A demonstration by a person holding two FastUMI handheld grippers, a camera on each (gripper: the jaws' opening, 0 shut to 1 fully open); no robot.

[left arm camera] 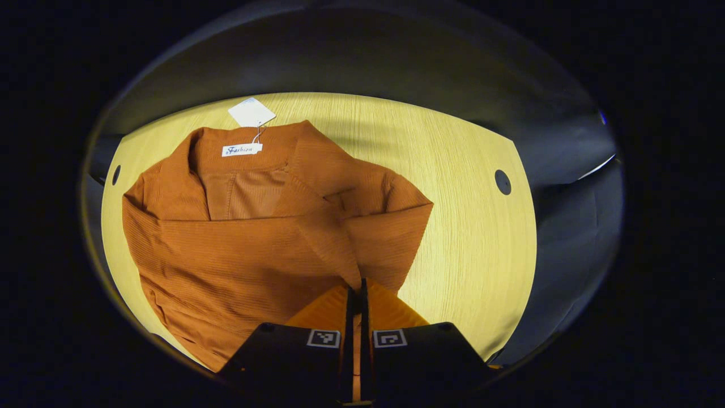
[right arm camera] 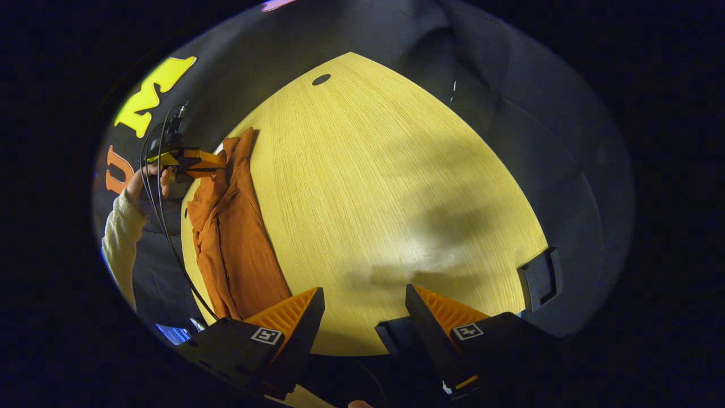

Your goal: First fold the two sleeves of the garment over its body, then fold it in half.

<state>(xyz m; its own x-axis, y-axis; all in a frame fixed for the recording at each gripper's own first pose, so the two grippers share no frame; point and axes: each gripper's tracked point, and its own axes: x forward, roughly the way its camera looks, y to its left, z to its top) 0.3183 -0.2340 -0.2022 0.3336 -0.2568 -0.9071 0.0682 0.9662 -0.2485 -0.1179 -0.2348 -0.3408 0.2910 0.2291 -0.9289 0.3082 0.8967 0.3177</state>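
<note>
A rust-orange garment (left arm camera: 243,238) lies on the pale wooden table (left arm camera: 470,238), collar and white hang tag (left arm camera: 251,111) at the far side, one part folded across its body. My left gripper (left arm camera: 357,286) is shut, its fingertips pinching the garment's near fabric edge. In the right gripper view the garment (right arm camera: 235,238) runs as a bunched strip along the table's left edge, and a hand holds the left gripper (right arm camera: 198,161) at its far end with cloth drawn up to it. My right gripper (right arm camera: 362,300) stands open above bare tabletop, to the right of the garment, holding nothing.
The table (right arm camera: 396,187) has round cable holes (left arm camera: 502,182) near its corners. A black bracket (right arm camera: 541,277) sits at its near right edge. Black cloth walls surround the table. A cable (right arm camera: 164,226) trails down from the left gripper past a cream sleeve (right arm camera: 119,238).
</note>
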